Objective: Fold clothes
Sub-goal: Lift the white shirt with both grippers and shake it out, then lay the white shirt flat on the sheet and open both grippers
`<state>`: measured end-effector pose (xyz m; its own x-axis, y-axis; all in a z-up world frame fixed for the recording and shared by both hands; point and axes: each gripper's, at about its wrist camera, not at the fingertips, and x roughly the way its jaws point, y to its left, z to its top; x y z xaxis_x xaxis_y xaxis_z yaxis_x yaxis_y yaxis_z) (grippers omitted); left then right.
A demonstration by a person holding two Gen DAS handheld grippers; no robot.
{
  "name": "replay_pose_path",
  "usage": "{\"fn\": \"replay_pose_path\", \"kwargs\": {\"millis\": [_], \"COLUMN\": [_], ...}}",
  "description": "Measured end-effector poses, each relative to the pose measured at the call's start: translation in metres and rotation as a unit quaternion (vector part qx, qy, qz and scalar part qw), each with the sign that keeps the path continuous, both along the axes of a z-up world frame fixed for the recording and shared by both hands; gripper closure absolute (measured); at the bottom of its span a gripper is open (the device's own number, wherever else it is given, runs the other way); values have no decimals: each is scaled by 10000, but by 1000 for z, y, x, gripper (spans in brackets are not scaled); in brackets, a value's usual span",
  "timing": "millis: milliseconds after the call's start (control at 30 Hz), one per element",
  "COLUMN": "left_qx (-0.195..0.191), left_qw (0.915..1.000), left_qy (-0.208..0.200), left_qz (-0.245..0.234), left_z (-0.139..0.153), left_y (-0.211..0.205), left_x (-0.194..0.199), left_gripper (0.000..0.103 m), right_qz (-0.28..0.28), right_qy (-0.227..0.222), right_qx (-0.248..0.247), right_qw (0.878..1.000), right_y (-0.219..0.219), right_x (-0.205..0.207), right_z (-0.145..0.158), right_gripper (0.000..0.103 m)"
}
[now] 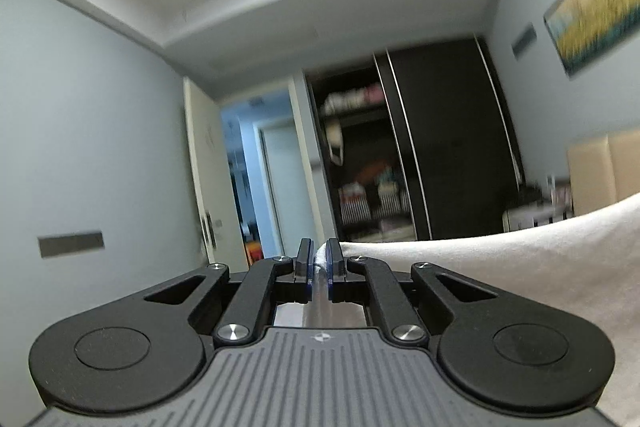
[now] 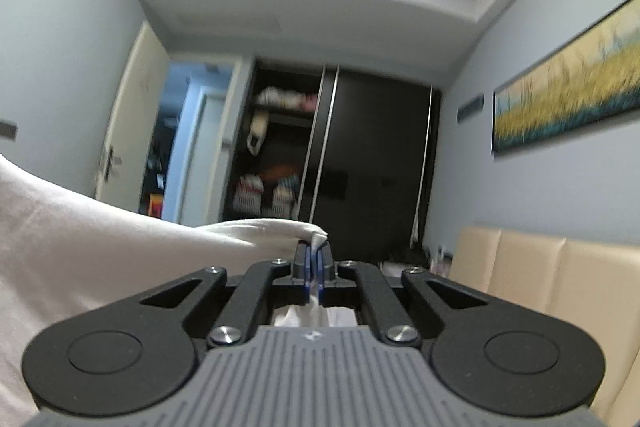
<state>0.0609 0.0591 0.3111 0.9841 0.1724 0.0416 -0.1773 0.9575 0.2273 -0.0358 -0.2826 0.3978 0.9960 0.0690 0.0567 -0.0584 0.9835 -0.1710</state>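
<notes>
A white garment [image 1: 520, 267] hangs in the air between both grippers, no bed or tabletop visible beneath. The left gripper [image 1: 319, 261] and right gripper [image 2: 314, 261] each have fingers clamped on an edge. Judging by the sag, keeping the span taut and level should help.

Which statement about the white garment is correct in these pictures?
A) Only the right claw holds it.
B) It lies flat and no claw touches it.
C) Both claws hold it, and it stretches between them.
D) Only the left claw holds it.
C: the left claw pinches an edge of the white garment, and the right claw is closed on another edge.
</notes>
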Motion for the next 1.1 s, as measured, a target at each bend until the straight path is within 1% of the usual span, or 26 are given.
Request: {"fn": "replay_pose_path", "kwargs": {"millis": [167, 267, 333, 400, 433, 500, 600, 733, 800, 833, 867, 933, 967, 1000, 1067, 1100], "left_qx": [126, 100, 171, 205, 212, 265, 318, 251, 212, 189, 193, 204, 190, 175, 122, 91], "left_qw": [9978, 9932, 9883, 9811, 9783, 9701, 9604, 9443, 9376, 9340, 9331, 9315, 9310, 9305, 9291, 9288], "left_qy": [644, 1148, 1501, 1913, 2049, 2401, 2763, 3279, 3470, 3567, 3590, 3629, 3644, 3658, 3695, 3705], "left_qz": [112, 156, 198, 222, 215, 224, 184, 64, 33, 14, 42, 102, 100, 97, 80, 74], "left_z": [-45, -81, -111, -141, -153, -185, -228, -271, -282, -288, -291, -295, -295, -295, -294, -293], "left_y": [-1, 3, 4, 7, 8, 9, 9, 10, 12, 13, 14, 16, 18, 20, 24, 26], "left_x": [90, 143, 182, 216, 224, 247, 270, 292, 296, 300, 300, 301, 302, 302, 300, 298], "left_gripper": [99, 99, 99, 99, 99, 99, 98, 96, 95, 93, 90, 81, 74, 67, 61, 59], "right_qz": [-152, -209, -241, -268, -285, -293, -289, -240, -216, -222, -259, -330, -349, -367, -414, -424], "right_qy": [657, 1130, 1490, 1855, 1996, 2273, 2659, 3006, 3137, 3211, 3262, 3343, 3378, 3413, 3411, 3433], "right_qx": [-135, -215, -250, -285, -327, -368, -303, -205, -244, -259, -268, -263, -241, -219, -232, -232], "right_qw": [9976, 9931, 9882, 9819, 9789, 9727, 9631, 9532, 9490, 9464, 9446, 9415, 9403, 9390, 9388, 9380], "right_y": [12, 21, 27, 30, 31, 33, 35, 41, 46, 49, 50, 48, 44, 41, 35, 31], "right_x": [97, 158, 199, 235, 249, 277, 313, 341, 351, 357, 362, 368, 369, 370, 363, 358], "right_z": [-43, -74, -99, -128, -142, -173, -213, -261, -282, -288, -292, -295, -296, -297, -293, -291], "right_gripper": [99, 99, 99, 99, 99, 99, 99, 99, 97, 95, 90, 85, 78, 75, 72, 71]}}
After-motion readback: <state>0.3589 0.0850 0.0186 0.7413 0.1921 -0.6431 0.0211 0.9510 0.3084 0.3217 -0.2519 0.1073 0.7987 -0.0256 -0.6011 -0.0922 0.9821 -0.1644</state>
